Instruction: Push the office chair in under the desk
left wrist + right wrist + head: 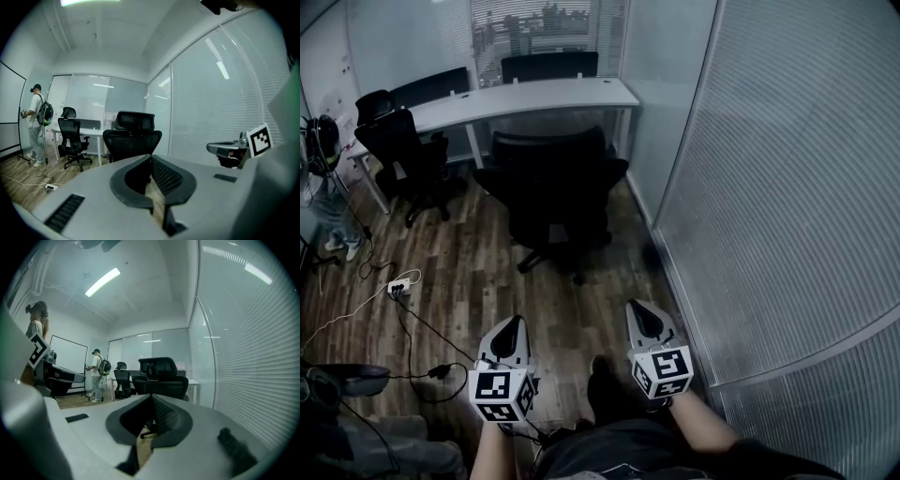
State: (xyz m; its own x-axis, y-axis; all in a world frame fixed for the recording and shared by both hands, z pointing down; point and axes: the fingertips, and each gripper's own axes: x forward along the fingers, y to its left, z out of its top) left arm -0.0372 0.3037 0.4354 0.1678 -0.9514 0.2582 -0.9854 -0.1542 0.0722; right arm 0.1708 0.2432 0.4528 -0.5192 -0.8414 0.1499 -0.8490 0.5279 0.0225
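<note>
Holds the left gripper (514, 324) and the right gripper (639, 309) side by side, well back from the white worktop (534, 97), both pointing toward it. Shows the fingers of each clenched tight, tips meeting, grasping nothing.

Faces the black office chair (553, 192), pulled out in front of the worktop near its right end and not tucked under. Backrest toward the grippers, wheeled base on the wooden floor (478, 272).

Around it:
- A second black chair (408, 155) at the worktop's left end, likewise pulled out.
- Two more dark chair backs (548, 64) behind the worktop, against the window blinds (544, 28).
- A ribbed glass partition (787, 187) running from the worktop's right end back past the right gripper.
- A white power strip (398, 288) and black cables (439, 372) on the floor, well in front of the worktop's left half.

Catches, in the left gripper view, a person (36, 124) with a backpack standing left of the worktop, beyond the second chair.
</note>
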